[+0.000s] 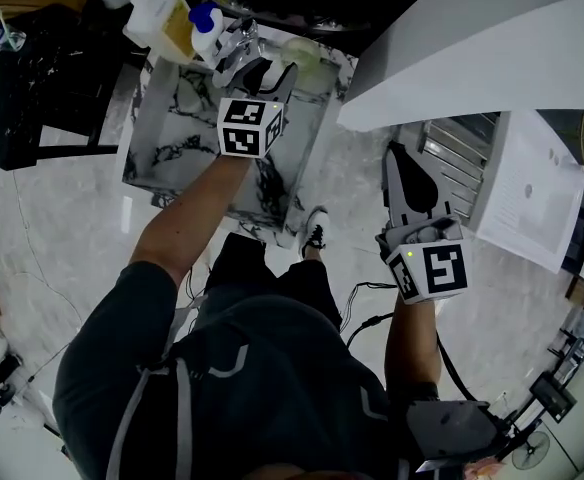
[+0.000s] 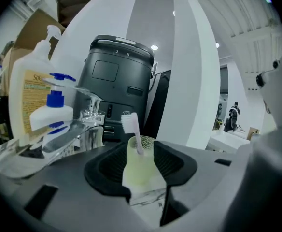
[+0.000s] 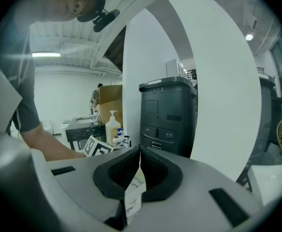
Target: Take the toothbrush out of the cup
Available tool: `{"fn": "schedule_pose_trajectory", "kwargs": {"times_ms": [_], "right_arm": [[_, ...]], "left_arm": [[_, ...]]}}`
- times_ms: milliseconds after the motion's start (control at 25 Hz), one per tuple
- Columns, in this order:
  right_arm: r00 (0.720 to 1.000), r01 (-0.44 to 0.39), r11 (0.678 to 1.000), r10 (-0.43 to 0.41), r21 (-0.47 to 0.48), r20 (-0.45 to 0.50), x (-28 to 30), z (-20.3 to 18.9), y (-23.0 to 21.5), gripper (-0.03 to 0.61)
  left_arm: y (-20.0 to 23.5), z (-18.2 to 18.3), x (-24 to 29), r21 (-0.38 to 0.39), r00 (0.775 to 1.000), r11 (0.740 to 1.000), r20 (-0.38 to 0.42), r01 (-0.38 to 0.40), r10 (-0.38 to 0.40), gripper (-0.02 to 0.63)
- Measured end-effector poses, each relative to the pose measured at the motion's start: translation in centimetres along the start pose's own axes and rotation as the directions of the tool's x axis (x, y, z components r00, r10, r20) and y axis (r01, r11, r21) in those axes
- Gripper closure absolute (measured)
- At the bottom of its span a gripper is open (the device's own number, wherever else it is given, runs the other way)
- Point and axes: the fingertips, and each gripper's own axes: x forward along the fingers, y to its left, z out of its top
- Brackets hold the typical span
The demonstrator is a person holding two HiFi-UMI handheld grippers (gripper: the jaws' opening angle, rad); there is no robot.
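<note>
Dim foreground, bright ceiling lights (image 2: pixel 154 47) — fisheye-warped, dark-vignetted edges

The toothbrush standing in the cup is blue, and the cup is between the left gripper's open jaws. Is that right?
Not quite: the toothbrush is pink, not blue, as the left gripper view shows. The blue belongs to the pump bottle nearby. The toothbrush does stand in the cup, and the cup is between the open jaws of the left gripper.

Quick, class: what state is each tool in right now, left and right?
Left tool: open, with the cup and its toothbrush between the jaws, not clamped.
Right tool: shut, holding nothing.
</note>
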Motion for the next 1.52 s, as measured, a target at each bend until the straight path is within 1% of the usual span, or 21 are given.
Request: {"fn": "schedule_pose_trajectory", "kwargs": {"times_ms": [80, 240, 360, 520, 640, 880, 1040, 1200, 1520], "right_arm": [[1.0, 0.005, 1.0, -0.005, 0.001, -0.007, -0.1, -0.4, -0.1, 0.549], [1.0, 0.02, 1.0, -0.02, 0.011, -0.023, -0.6, -1.4, -0.4, 0.549], [0.998, 0.023, 1.0, -0.023, 0.003, -0.05, -1.1, -1.9, -0.7, 0.549], [0.999, 0.032, 0.999, -0.032, 0.005, -0.039, -1.5, -1.9, -0.9, 0.549], [0.999, 0.032, 0.999, -0.032, 0.01, -0.032, -2.2, -1.7, -1.1, 0.549], [1.0, 0.029, 1.0, -0.029, 0.0, 0.003, -3.7, 0.0, -1.9, 0.549], [0.999, 0.015, 1.0, -0.015, -0.003, 0.032, -4.3, 1.5, -2.0, 0.549], [0.998, -0.005, 1.0, 0.006, -0.02, 0.065, -5.1, 3.3, -1.9, 0.549], [0.991, -0.022, 0.998, 0.03, -0.058, 0.129, -6.9, 6.4, -1.8, 0.549]], "left_arm": [[-0.2, 0.4, 0.4, 0.006, 1.0, 1.0, 0.012, 0.011, -0.011, 0.444], [0.1, 0.3, 0.9, 0.018, 1.0, 1.0, 0.005, -0.003, 0.003, 0.521], [0.1, 0.0, 1.2, 0.038, 1.0, 0.999, 0.0, -0.011, 0.011, 0.557], [0.2, 0.4, 1.3, 0.053, 1.0, 0.998, -0.005, -0.025, 0.025, 0.56], [-0.1, 0.8, 1.1, 0.08, 1.0, 0.996, -0.004, -0.031, 0.031, 0.561], [-1.2, 3.1, 0.2, 0.117, 1.0, 0.993, 0.014, -0.024, 0.023, 0.561], [-2.0, 5.3, -1.2, 0.143, 0.999, 0.99, 0.039, -0.018, 0.012, 0.563], [-2.7, 8.1, -3.1, 0.176, 0.997, 0.984, 0.074, -0.03, 0.017, 0.563], [-6.5, 13.4, -8.1, 0.232, 0.99, 0.973, 0.131, 0.013, -0.045, 0.562]]}}
